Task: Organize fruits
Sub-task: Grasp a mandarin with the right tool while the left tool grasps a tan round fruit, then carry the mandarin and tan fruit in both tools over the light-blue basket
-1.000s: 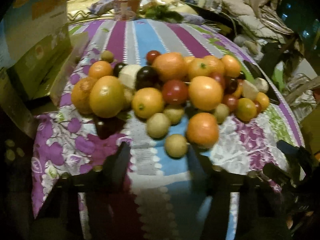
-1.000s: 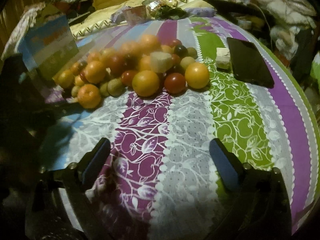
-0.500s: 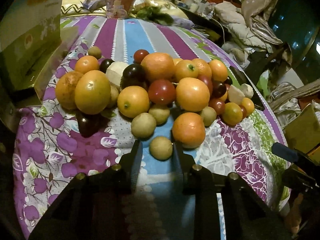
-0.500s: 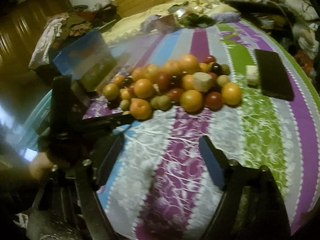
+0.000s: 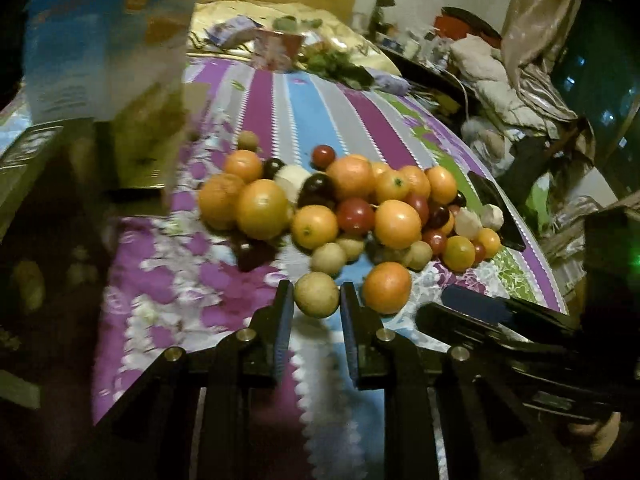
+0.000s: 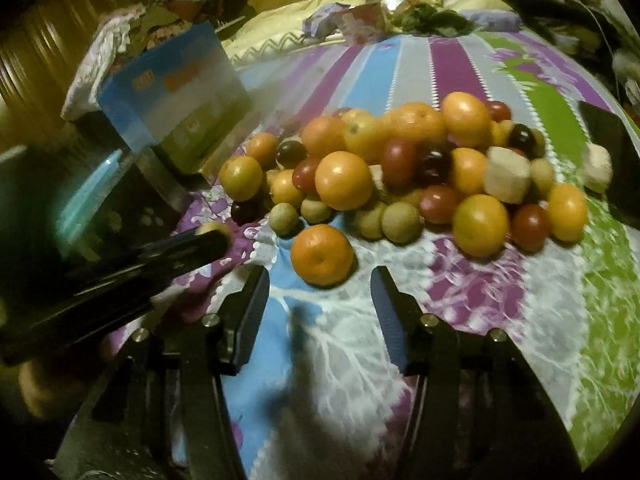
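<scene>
A pile of oranges, red and dark tomatoes and small tan fruits [image 5: 352, 208] lies on the striped bedspread [image 5: 280, 112]. My left gripper [image 5: 316, 300] is shut on a small tan round fruit [image 5: 316, 294], lifted a little off the cloth. In the right wrist view the left gripper [image 6: 200, 244] comes in from the left, with the tan fruit [image 6: 214, 229] showing at its tip. My right gripper [image 6: 320, 280] is closing its jaws just short of a lone orange [image 6: 322, 254] at the pile's near edge. Its pads do not touch the orange.
A blue and green carton [image 5: 108, 60] stands left of the pile. A black phone [image 6: 612, 152] and a pale cube [image 6: 598, 168] lie to the right. Packets and greens [image 5: 320, 60] sit at the far end. Another orange [image 5: 386, 287] lies beside the held fruit.
The left jaws closed on the small tan fruit and raised it. The right gripper swung left to the lone orange, and its jaws narrowed.
</scene>
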Tool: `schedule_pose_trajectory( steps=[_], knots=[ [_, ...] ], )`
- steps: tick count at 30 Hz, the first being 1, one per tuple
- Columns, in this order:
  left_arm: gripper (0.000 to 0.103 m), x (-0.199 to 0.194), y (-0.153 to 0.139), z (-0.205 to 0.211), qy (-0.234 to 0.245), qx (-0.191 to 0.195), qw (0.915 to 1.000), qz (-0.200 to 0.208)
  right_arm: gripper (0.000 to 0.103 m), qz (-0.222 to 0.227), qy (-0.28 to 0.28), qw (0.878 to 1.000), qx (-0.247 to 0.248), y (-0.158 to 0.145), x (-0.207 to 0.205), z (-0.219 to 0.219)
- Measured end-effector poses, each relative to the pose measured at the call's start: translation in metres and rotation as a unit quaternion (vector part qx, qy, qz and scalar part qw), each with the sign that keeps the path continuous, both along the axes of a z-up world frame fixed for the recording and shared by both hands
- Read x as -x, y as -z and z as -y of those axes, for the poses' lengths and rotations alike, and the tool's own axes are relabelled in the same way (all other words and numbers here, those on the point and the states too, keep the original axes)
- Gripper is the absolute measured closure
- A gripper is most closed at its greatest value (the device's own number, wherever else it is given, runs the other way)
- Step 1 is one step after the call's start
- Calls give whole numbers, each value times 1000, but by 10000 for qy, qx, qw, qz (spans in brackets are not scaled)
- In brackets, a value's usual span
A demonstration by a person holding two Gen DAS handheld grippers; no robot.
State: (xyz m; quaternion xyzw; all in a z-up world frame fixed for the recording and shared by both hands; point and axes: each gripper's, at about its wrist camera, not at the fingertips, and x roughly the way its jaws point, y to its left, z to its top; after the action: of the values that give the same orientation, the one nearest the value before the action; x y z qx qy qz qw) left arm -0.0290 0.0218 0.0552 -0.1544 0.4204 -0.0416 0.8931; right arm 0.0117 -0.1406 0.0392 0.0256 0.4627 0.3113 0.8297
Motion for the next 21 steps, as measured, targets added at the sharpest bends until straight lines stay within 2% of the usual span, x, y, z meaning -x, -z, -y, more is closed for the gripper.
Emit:
schedule_pose_trajectory(
  steps=[8,12,14,18,21],
  knots=[
    [80,5,-1,-4,-73,-96,9999,-46,49,181,65,9988,446,15,-7,-23],
    [80,2,0,-1,-75,-205,9997,-88,61,221,158,9976,635,17,-9,-26],
    [80,2,-2,-1,-135,-252,9995,-107,63,300,146,9968,722,14,-7,-28],
    [80,4,-15,-5,-306,-444,9985,-57,63,578,359,9941,840,-6,0,-21],
    [80,7,-39,-11,-433,-694,9966,122,63,920,651,9899,859,-39,5,-8]
  ],
)
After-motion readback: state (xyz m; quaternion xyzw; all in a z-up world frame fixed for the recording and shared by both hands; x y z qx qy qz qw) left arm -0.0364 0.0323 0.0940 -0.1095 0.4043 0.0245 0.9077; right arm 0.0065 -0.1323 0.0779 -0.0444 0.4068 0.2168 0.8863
